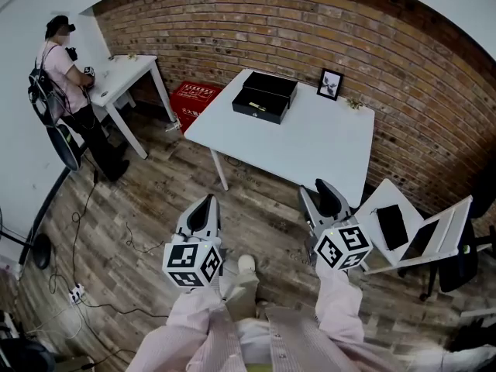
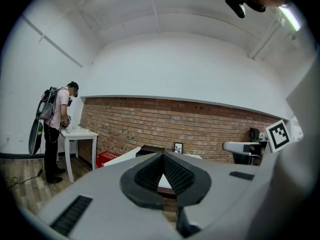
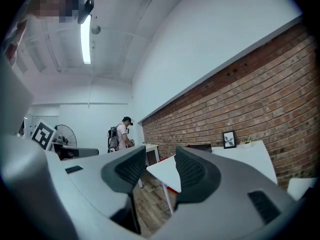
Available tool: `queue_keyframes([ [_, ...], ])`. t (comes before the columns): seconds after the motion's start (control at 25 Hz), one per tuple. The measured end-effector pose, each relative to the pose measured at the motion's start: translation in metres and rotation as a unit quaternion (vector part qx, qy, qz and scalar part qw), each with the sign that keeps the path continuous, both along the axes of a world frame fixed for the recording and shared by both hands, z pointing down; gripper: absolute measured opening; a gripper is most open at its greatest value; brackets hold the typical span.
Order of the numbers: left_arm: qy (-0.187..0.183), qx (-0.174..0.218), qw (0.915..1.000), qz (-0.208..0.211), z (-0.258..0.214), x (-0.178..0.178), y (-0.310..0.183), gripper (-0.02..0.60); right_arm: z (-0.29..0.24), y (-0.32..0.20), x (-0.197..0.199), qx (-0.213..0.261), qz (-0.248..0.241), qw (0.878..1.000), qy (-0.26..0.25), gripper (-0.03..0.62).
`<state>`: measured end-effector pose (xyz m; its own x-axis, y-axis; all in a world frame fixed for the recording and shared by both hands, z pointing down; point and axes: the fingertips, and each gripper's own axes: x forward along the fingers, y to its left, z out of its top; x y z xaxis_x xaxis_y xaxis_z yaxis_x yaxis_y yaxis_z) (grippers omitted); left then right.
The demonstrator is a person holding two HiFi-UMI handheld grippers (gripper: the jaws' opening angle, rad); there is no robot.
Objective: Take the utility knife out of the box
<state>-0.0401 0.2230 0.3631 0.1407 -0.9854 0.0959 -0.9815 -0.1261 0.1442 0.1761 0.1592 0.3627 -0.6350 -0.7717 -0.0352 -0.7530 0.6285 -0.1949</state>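
Sleeves, pale pink (image 1: 203,328), head view: two forearms carried low ahead of the body, each bearing a tool aimed toward the table. Judged an approach posture; nothing is within reach yet.

Left gripper (image 1: 203,208): points at the near table corner, well apart from the box.

Right gripper (image 1: 322,196): held level beside it, over the wooden floor (image 1: 147,208).

White table (image 1: 310,146): stands against the brick wall.

Black box (image 1: 265,95): low and rectangular, on the far left part of the table with its lid apparently laid back. Placed flat and clear of the picture frame (image 1: 330,84), so access from the near side looks free.

Utility knife: presumably in the box. Only a small yellowish fleck shows on its near half, too small to tell knife from clasp.

Left gripper view: ribbed black pads meet at their tips, nothing between them. The box is a dark sliver beyond.

Right gripper view: pads stand apart with bare floor and the table edge in the gap, nothing held. Judged ready for the grasp.

Bystander (image 1: 66,76): at a second table (image 1: 124,72), uninvolved.
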Motion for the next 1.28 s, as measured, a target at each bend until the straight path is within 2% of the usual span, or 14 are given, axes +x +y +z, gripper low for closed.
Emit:
queue_keyframes([
  [0.64, 0.022, -0.03, 0.9992, 0.014, 0.023, -0.063, -0.167, -0.008, 0.023, -0.164, -0.061, -0.048, 0.018, 0.999, 0.006, 0.17],
  [0.96, 0.027, -0.035, 0.9987, 0.026, 0.027, -0.092, -0.232, -0.008, 0.027, -0.222, -0.088, -0.058, 0.027, 0.998, 0.01, 0.17],
  [1.28, 0.025, -0.036, 0.9979, 0.048, 0.03, -0.094, -0.274, -0.008, 0.033, -0.255, -0.096, -0.064, 0.031, 0.997, 0.014, 0.17],
])
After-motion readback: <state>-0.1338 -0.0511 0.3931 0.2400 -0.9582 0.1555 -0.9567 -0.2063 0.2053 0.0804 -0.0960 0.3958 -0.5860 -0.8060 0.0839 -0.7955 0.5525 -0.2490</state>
